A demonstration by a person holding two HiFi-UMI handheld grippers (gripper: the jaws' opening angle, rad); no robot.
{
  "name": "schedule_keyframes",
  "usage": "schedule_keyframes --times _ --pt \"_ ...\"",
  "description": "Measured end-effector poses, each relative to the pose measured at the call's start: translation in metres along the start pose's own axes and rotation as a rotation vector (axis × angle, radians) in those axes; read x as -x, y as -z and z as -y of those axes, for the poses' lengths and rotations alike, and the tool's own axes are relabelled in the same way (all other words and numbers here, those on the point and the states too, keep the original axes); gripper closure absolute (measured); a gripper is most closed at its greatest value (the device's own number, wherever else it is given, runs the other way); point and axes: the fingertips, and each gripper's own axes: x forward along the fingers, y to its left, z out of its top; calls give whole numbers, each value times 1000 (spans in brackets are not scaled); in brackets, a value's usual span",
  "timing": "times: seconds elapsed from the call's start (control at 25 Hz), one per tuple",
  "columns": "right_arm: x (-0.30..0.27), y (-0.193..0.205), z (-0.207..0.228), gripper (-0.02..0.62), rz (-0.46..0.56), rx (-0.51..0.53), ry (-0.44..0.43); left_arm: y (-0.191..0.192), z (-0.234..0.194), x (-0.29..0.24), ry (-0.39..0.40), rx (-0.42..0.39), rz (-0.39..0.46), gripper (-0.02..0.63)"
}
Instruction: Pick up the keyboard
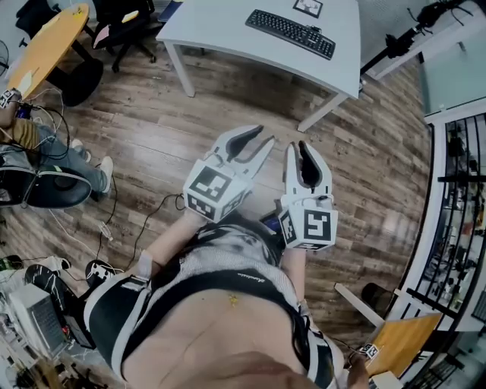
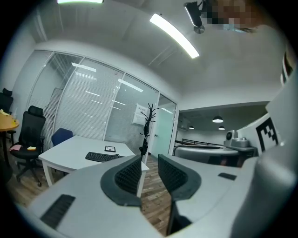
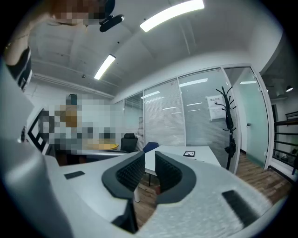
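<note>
Head view puts the black keyboard (image 1: 291, 33) on the white table (image 1: 220, 30) at the top of the picture, with a square marker card (image 1: 308, 7) just beyond it. Both grippers are well apart from the keyboard, held level side by side over the wooden floor (image 1: 152, 129) in front of the person's chest. The left gripper (image 1: 263, 137) has its jaws drawn together with nothing between them. The right gripper (image 1: 298, 146) is likewise narrow and empty.
</note>
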Motion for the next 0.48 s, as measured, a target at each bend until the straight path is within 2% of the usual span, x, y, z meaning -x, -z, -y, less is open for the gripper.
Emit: schedule_keyframes --times 0.48 --pt "-17 0 -14 522 -20 10 -29 -2 -17 8 -30 -37 4 517"
